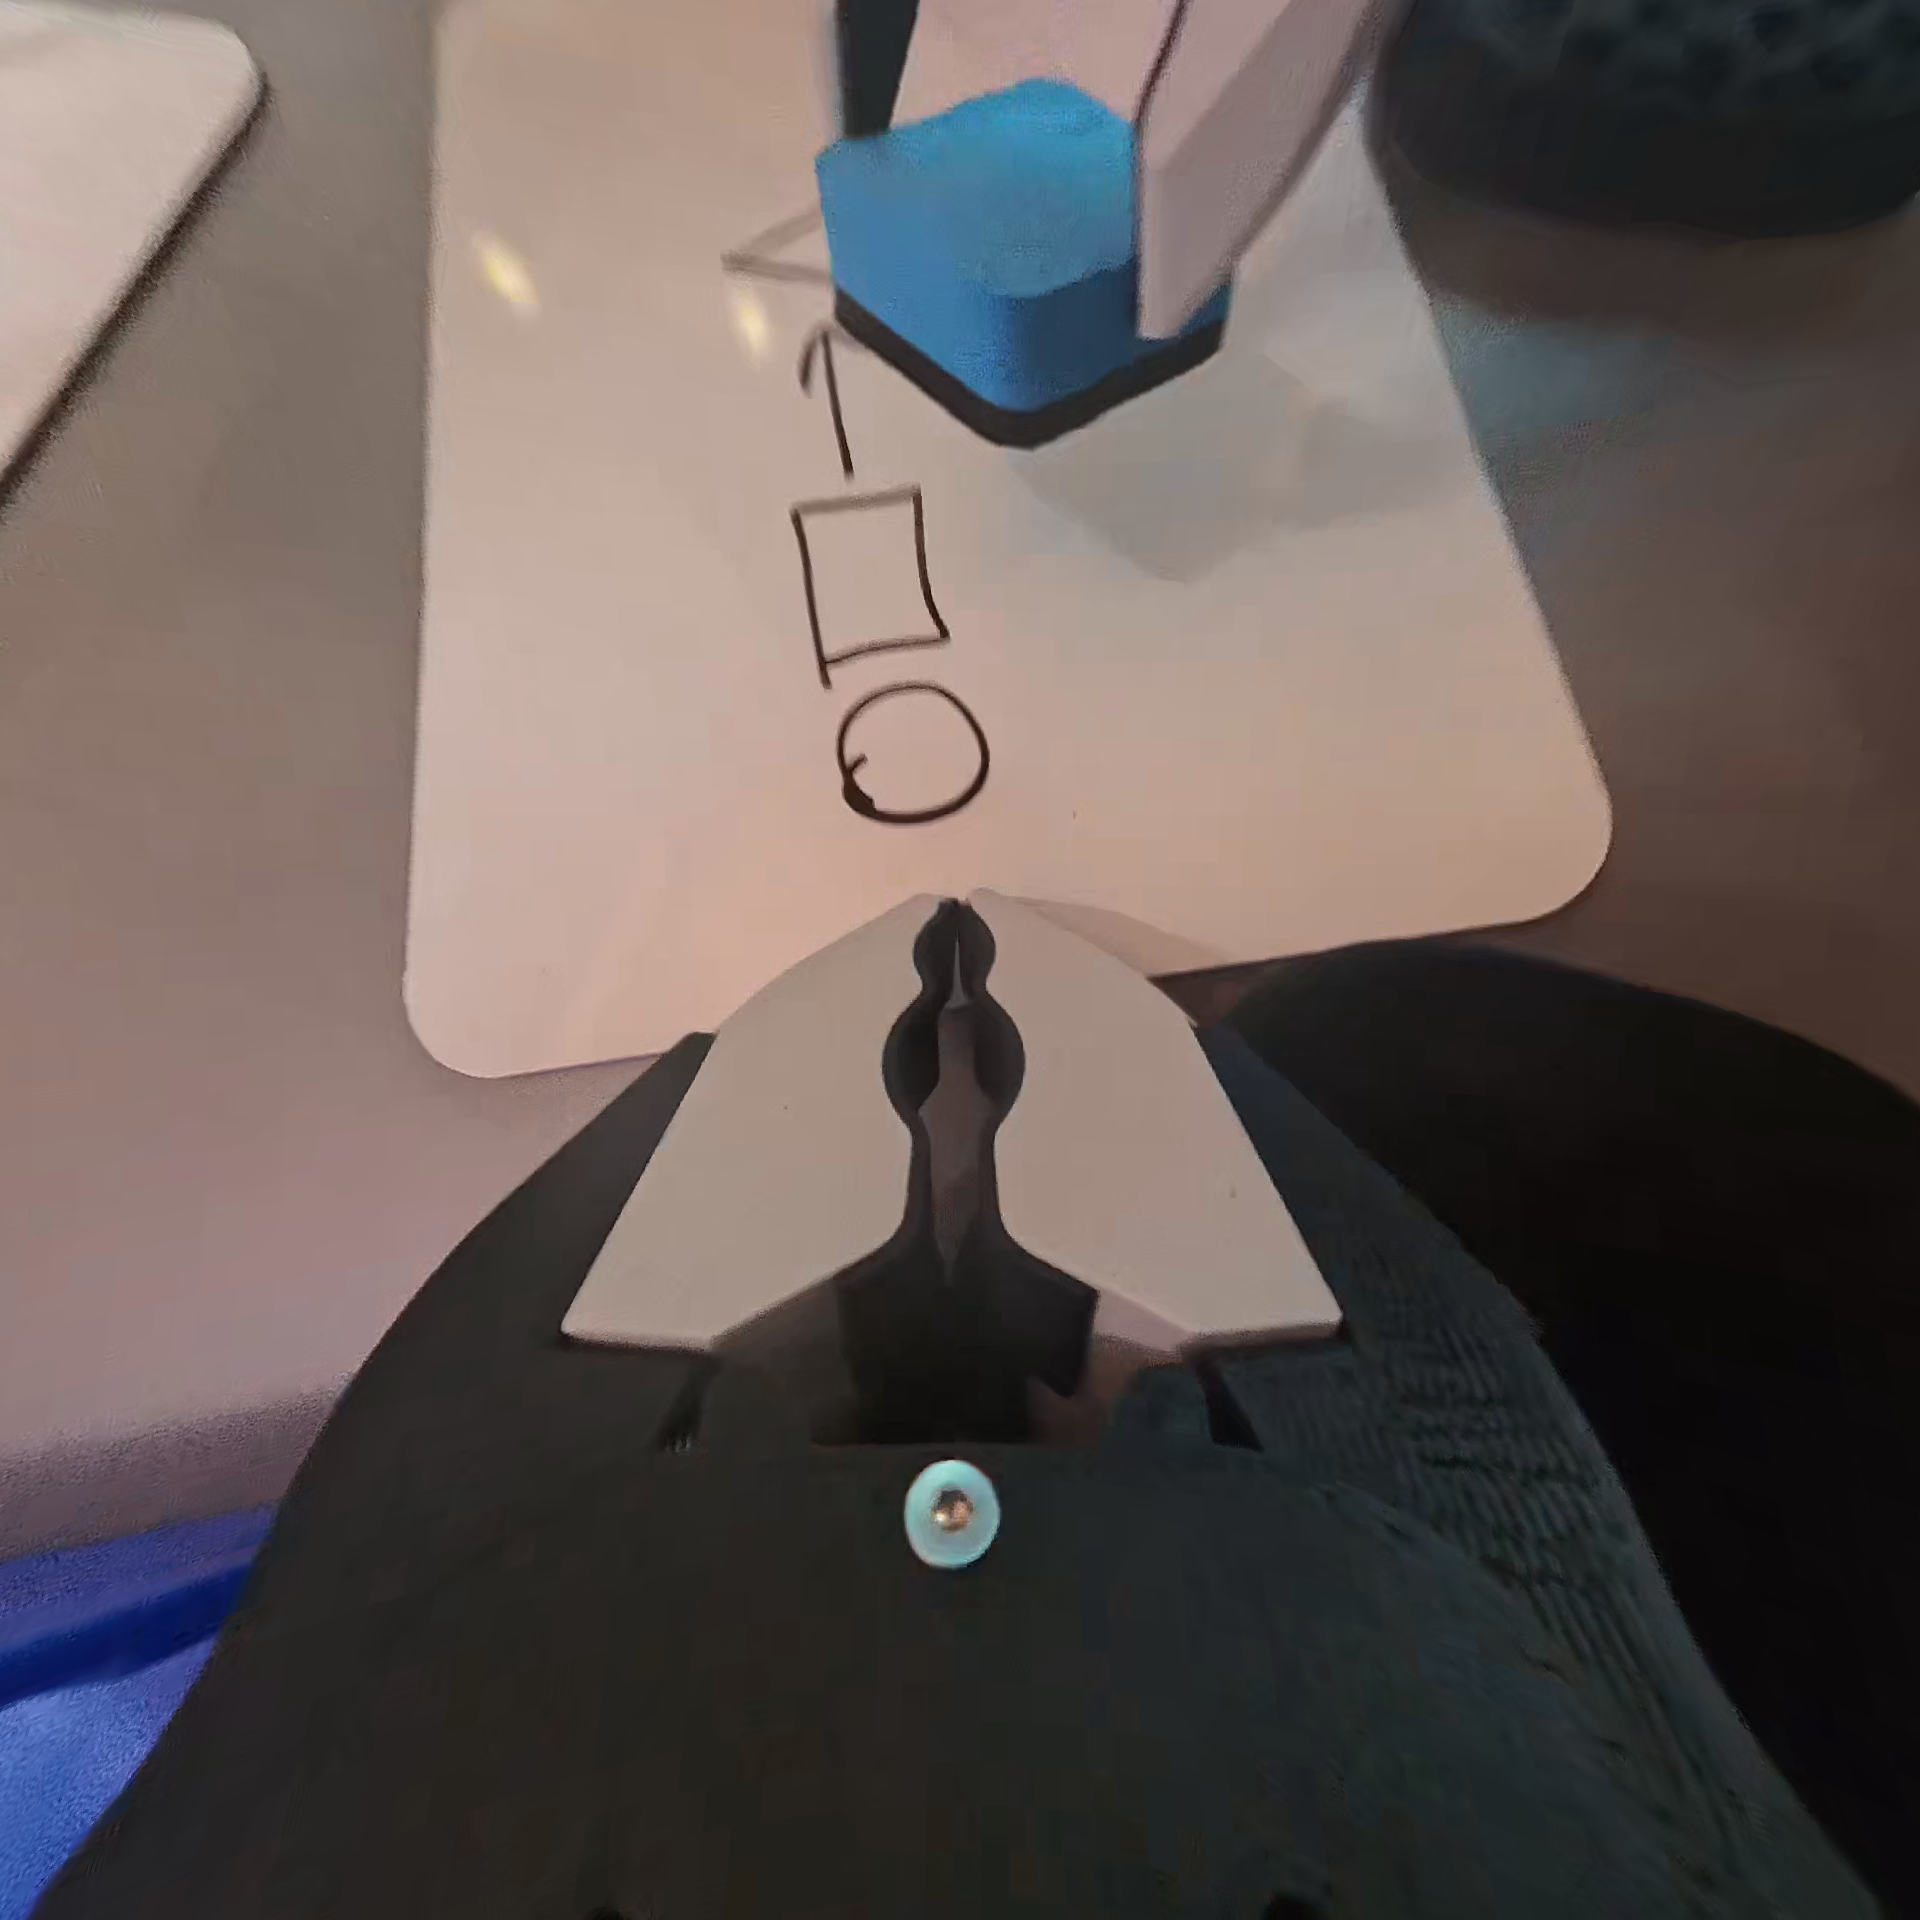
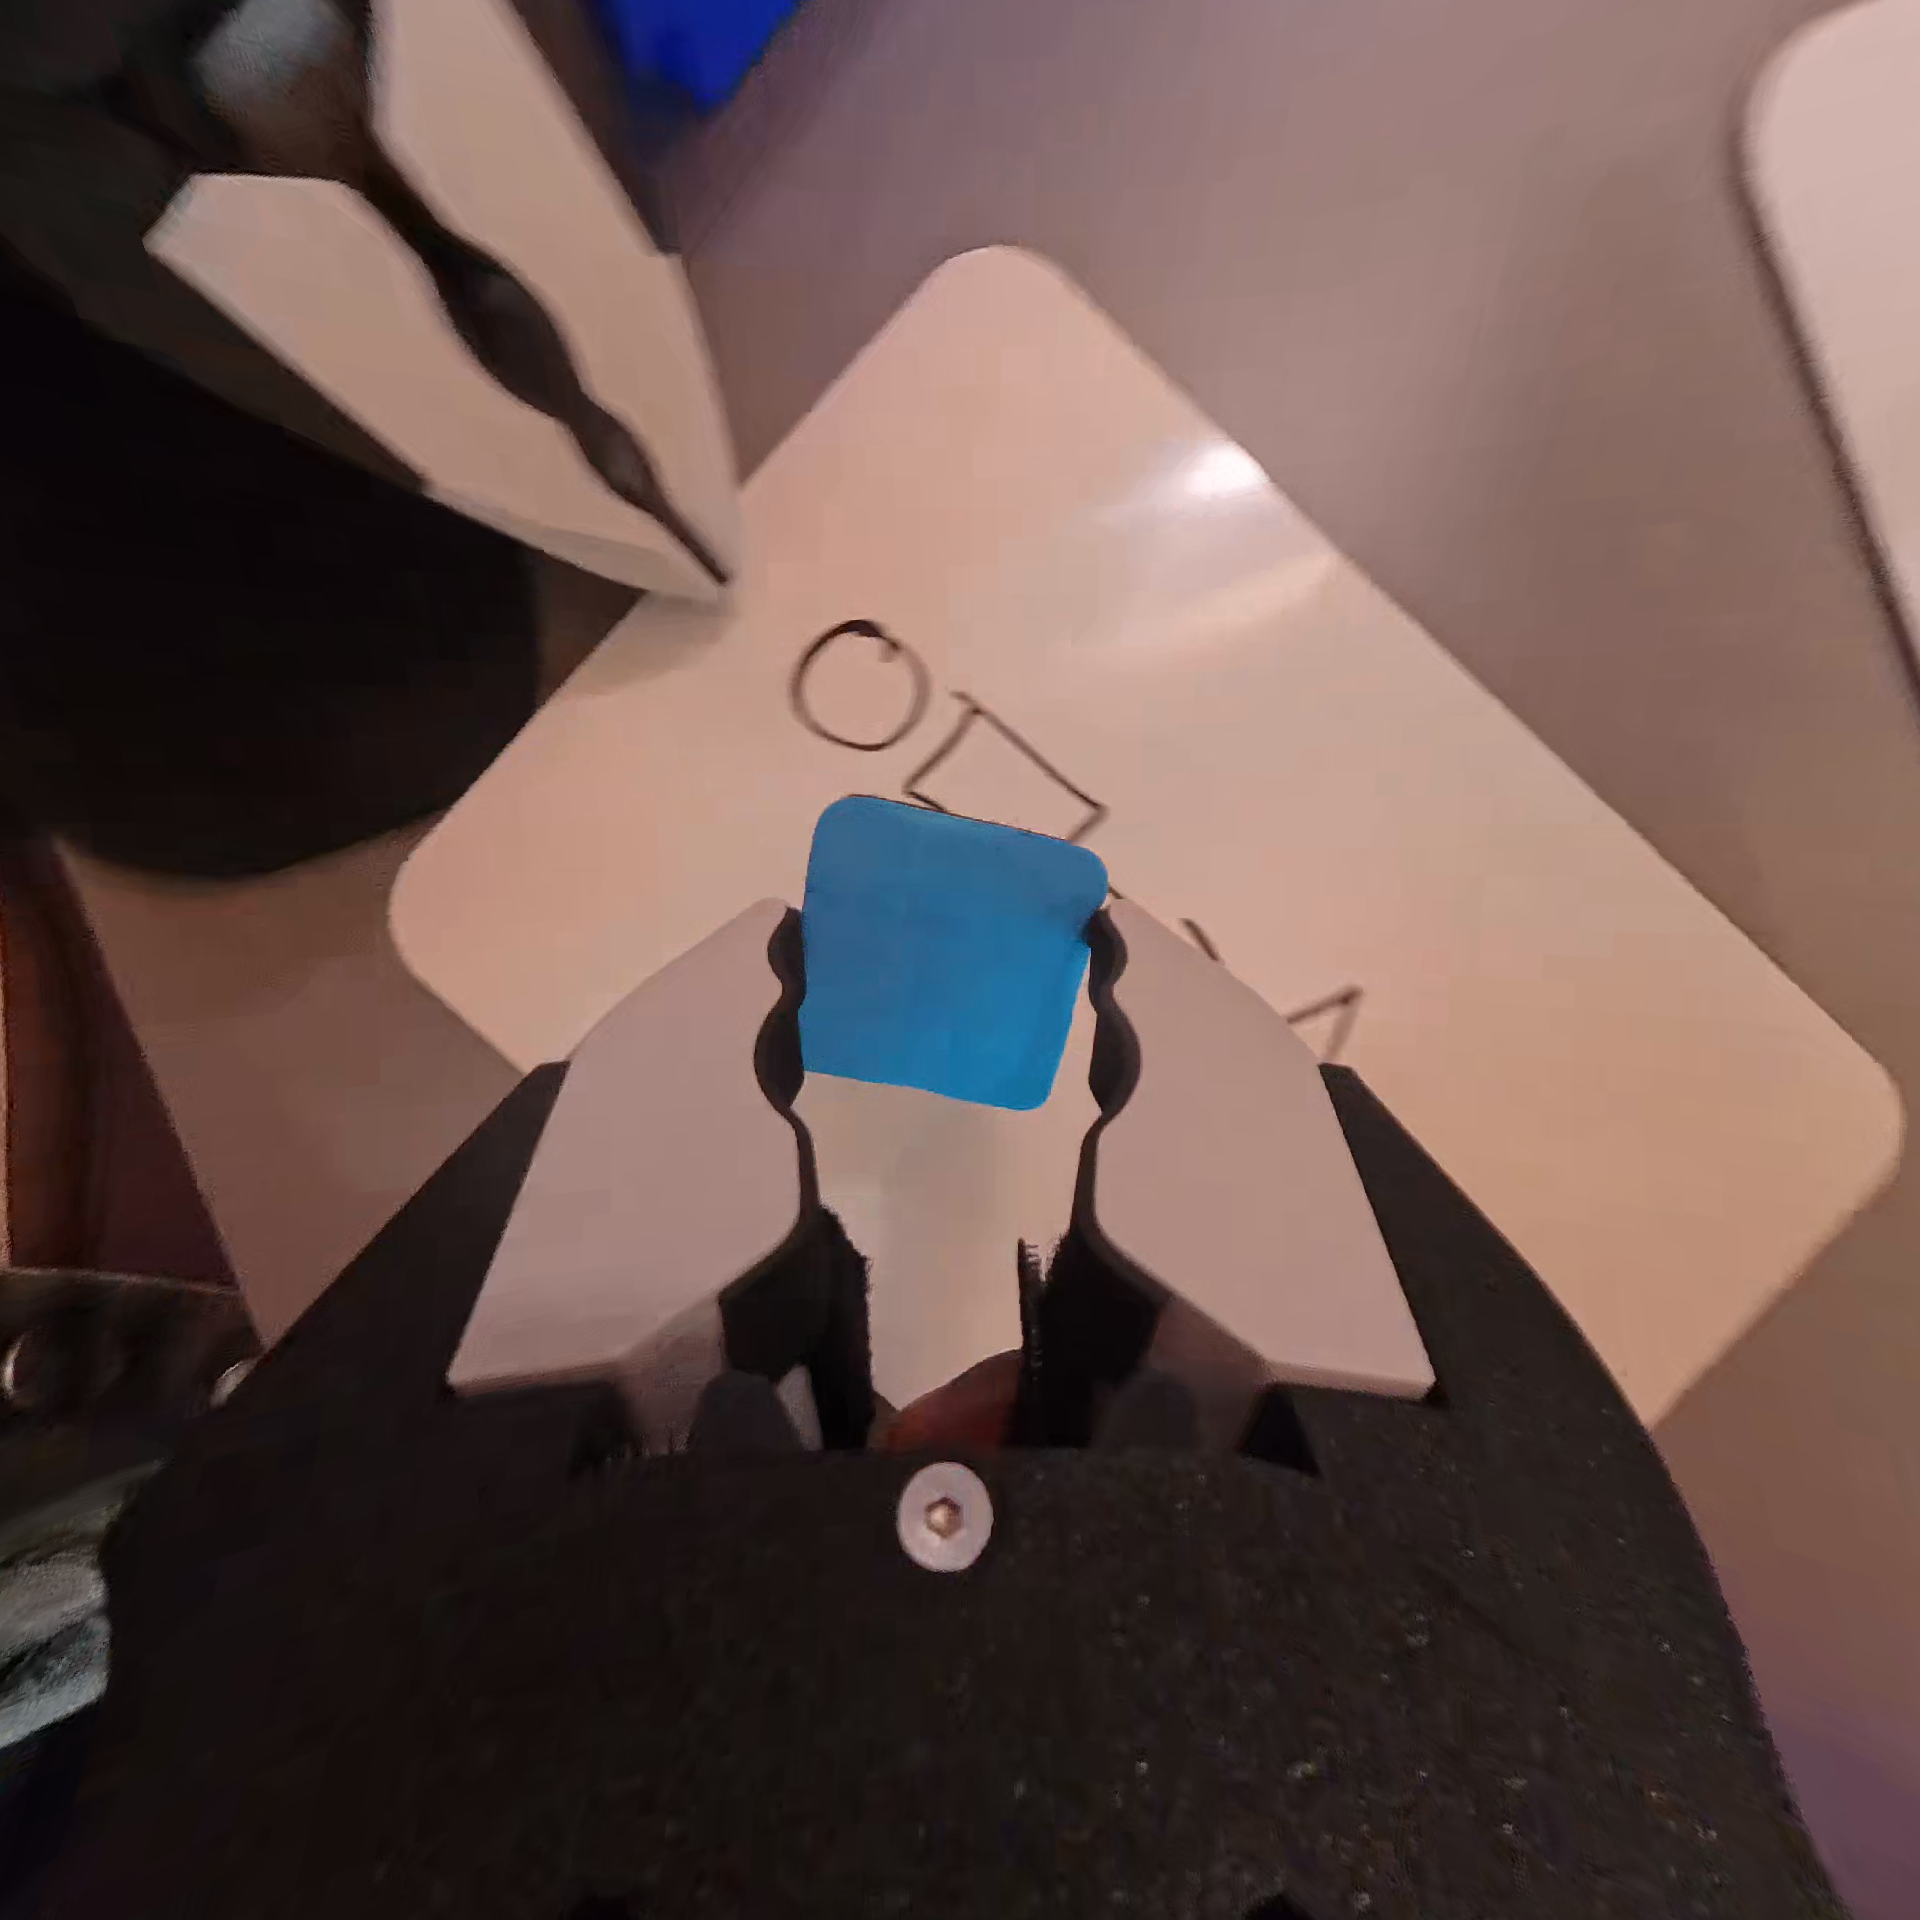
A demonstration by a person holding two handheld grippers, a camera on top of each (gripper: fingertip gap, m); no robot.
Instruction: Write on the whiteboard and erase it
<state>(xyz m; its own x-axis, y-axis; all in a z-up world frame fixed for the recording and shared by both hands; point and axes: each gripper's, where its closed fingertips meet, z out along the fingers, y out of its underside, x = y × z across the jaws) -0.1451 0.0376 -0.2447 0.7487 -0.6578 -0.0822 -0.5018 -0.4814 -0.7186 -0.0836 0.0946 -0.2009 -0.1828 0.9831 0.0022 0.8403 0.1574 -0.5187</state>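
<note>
A small white whiteboard (image 1: 623,623) lies flat on the brown table, with black drawn shapes in a row: a circle (image 1: 914,756), a square (image 1: 871,582) and a partly covered triangle. My right gripper (image 2: 945,940) is shut on a blue eraser (image 2: 940,951) with a black felt base, both pads pressed on its sides. In the left wrist view the eraser (image 1: 977,249) sits over the triangle end of the board. My left gripper (image 1: 958,902) is shut with nothing between its fingers, its tips over the board's near edge by the circle. It also shows in the right wrist view (image 2: 707,566).
A second white board (image 1: 94,197) lies at the far left of the table; it also shows in the right wrist view (image 2: 1849,312). A dark round object (image 1: 1662,114) stands at the back right. Something blue (image 1: 94,1662) lies at the near left. Left tips to right tips: about 10 cm.
</note>
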